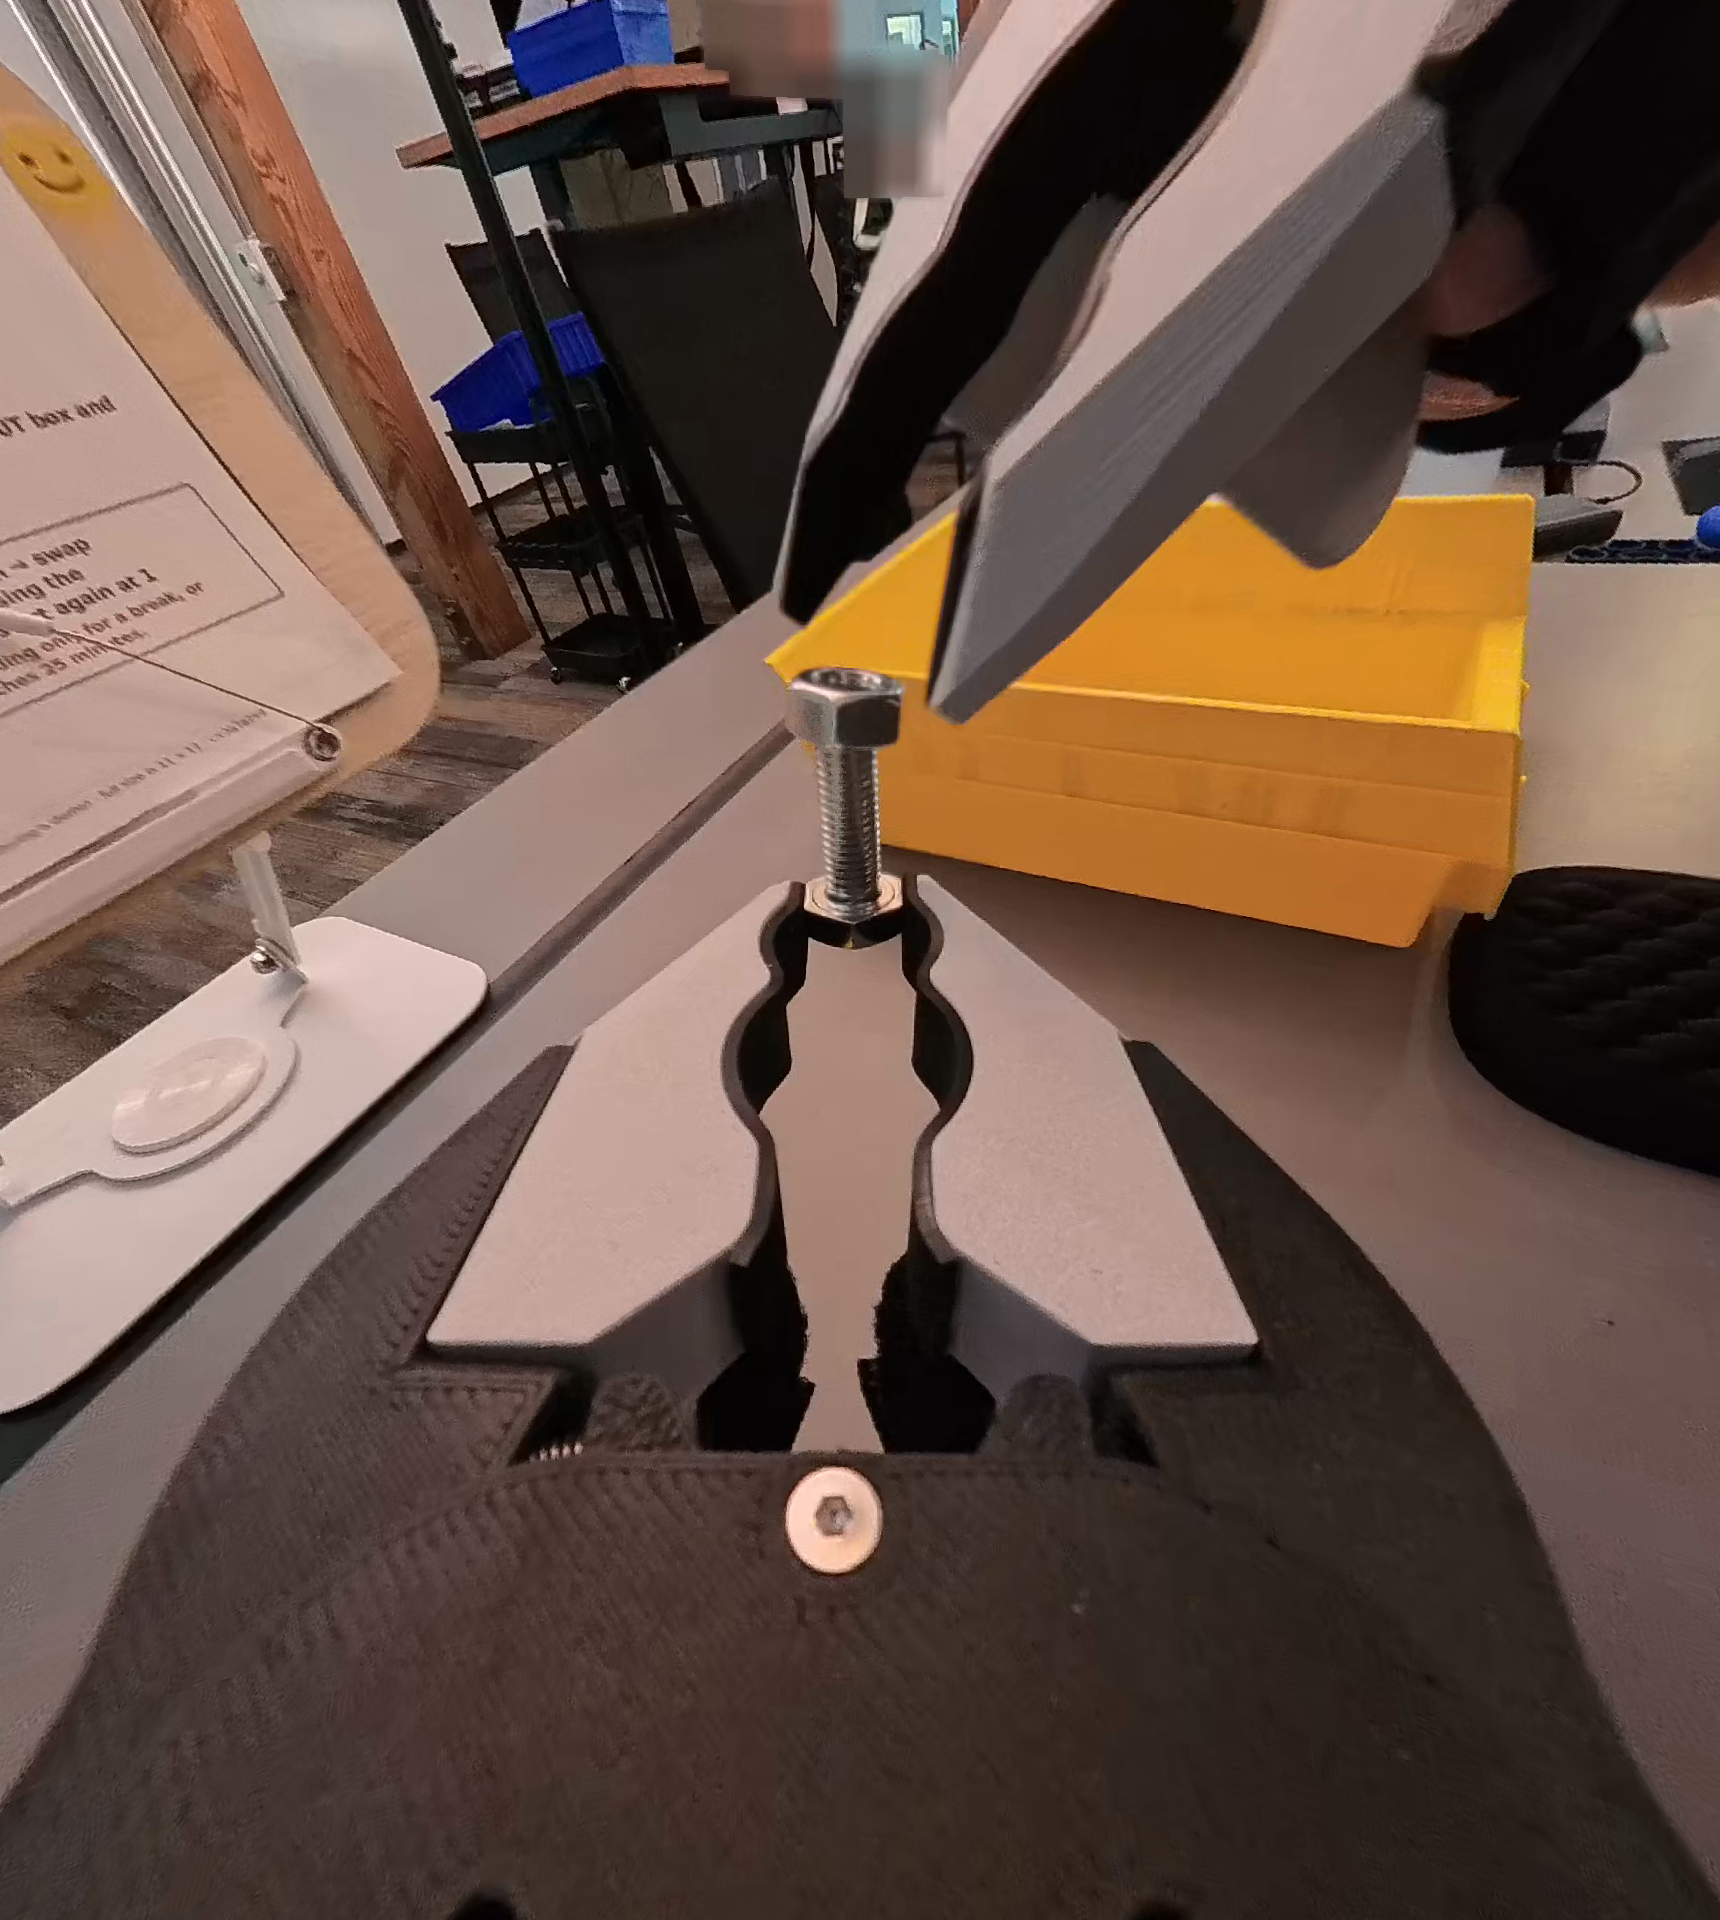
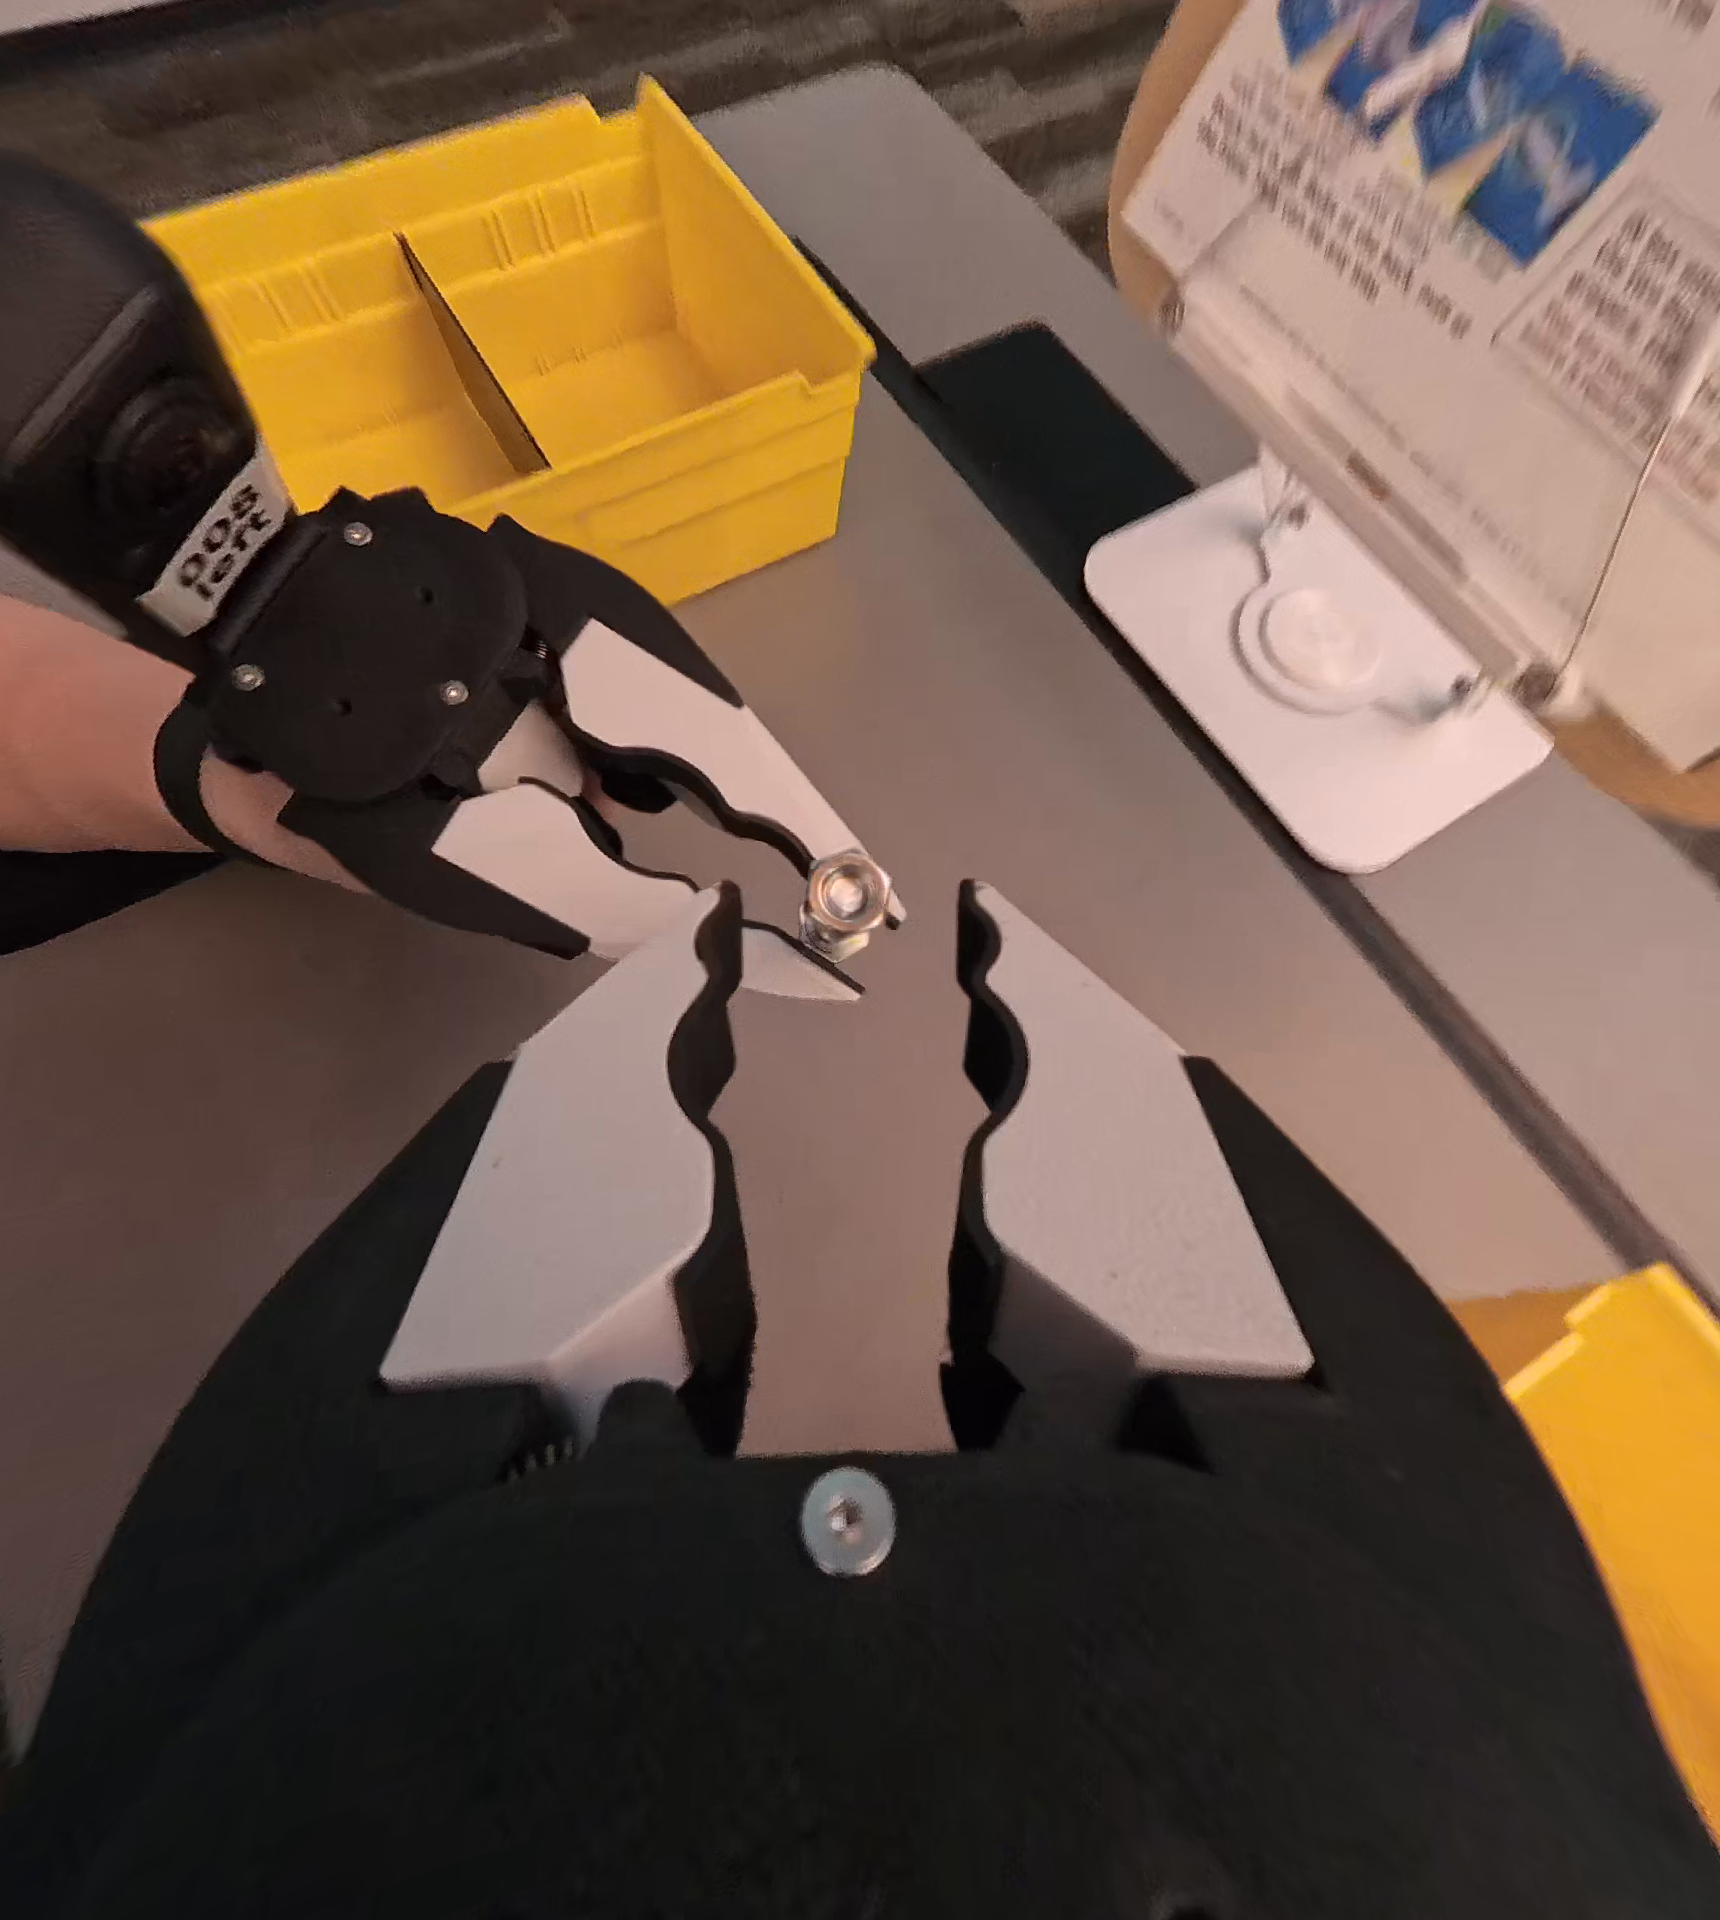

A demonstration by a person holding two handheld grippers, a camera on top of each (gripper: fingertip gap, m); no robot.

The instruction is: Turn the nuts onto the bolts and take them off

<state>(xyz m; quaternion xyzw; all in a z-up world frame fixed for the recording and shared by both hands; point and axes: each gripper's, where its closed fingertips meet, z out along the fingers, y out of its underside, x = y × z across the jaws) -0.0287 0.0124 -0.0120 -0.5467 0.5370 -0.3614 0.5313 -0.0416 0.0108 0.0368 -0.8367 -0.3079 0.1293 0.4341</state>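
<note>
The left gripper [image 1: 851, 914] pinches a nut [image 1: 852, 906] between its fingertips, its jaws closed on it, and a bolt [image 1: 845, 774] stands upright from that nut, head on top. The right gripper [image 2: 840, 914] hangs just above the bolt head, jaws spread and empty (a yellow bin [image 1: 1251, 790] sits beyond, on the grey table [image 1: 1458, 1299]).
</note>
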